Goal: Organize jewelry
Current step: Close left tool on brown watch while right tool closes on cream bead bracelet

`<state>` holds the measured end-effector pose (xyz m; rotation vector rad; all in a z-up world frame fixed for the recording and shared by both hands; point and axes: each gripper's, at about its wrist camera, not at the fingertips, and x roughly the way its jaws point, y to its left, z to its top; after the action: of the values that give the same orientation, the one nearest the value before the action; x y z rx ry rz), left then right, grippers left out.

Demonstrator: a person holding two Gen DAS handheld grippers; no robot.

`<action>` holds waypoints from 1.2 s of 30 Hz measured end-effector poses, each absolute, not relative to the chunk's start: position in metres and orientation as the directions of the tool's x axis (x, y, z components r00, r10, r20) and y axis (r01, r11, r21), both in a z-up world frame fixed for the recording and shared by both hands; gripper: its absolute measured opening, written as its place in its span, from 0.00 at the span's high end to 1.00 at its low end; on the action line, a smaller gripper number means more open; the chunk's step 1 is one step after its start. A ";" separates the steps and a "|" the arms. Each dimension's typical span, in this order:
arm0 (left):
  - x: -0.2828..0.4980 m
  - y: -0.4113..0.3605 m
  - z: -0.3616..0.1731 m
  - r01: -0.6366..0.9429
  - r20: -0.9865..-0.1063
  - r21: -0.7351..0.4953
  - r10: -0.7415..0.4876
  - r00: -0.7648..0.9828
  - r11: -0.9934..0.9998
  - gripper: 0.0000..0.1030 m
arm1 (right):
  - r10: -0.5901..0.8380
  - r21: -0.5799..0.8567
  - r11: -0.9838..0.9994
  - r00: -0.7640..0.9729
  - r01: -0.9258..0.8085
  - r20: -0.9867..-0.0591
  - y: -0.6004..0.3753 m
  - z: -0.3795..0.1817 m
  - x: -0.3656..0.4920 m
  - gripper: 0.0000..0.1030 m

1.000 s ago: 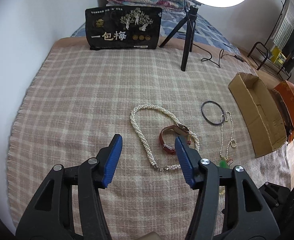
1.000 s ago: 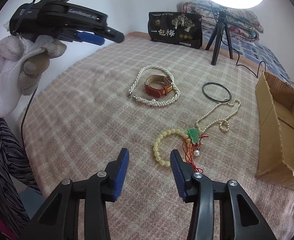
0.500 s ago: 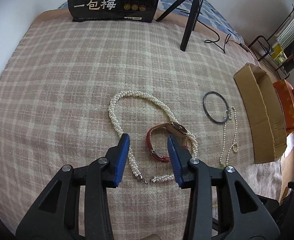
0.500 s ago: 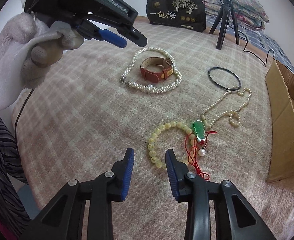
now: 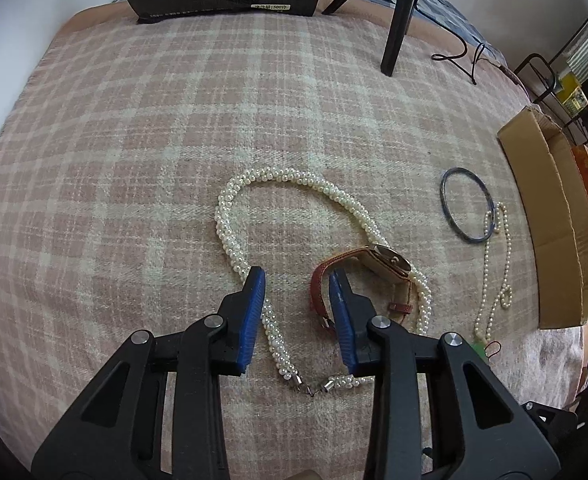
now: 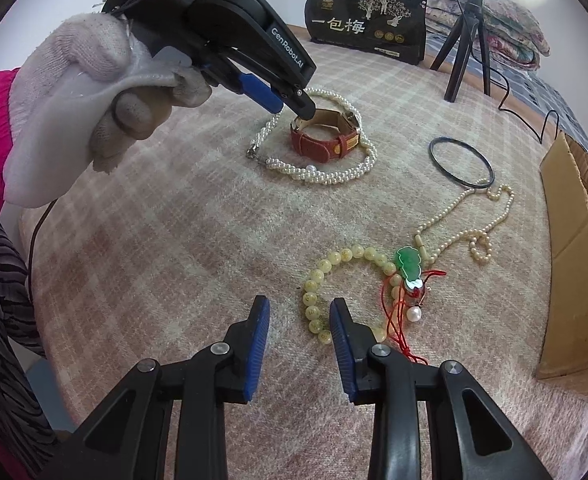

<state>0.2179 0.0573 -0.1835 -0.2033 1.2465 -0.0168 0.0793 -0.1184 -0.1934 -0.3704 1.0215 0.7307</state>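
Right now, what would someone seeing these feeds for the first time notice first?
Probably the red-strapped watch lying inside the thick pearl necklace mid-blanket, with the left gripper just above them, its closing fingers gripping nothing yet. Next, the yellow bead bracelet and green pendant just ahead of the right gripper.

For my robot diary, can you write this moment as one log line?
left gripper: closing, over pearl necklace | right gripper: closing, empty, by bead bracelet
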 end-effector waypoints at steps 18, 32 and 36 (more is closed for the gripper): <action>0.231 0.050 -0.191 -0.093 -0.952 -0.184 -0.154 0.266 0.978 0.85 | 0.365 0.049 0.708 0.306 -0.704 -0.879 -0.117 -0.198 0.083 0.73; 0.233 0.044 -0.197 -0.083 -0.950 -0.184 -0.156 0.270 0.979 0.95 | 0.357 0.054 0.726 0.308 -0.686 -0.882 -0.119 -0.200 0.091 0.94; 0.229 0.046 -0.191 -0.086 -0.945 -0.188 -0.156 0.288 0.979 0.95 | 0.383 0.091 0.733 0.298 -0.675 -0.874 -0.122 -0.197 0.097 0.95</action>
<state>0.2290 0.0458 -0.1905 -0.2175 1.2808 -0.0473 0.0969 -0.1221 -0.1972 -0.3210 1.0529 0.7184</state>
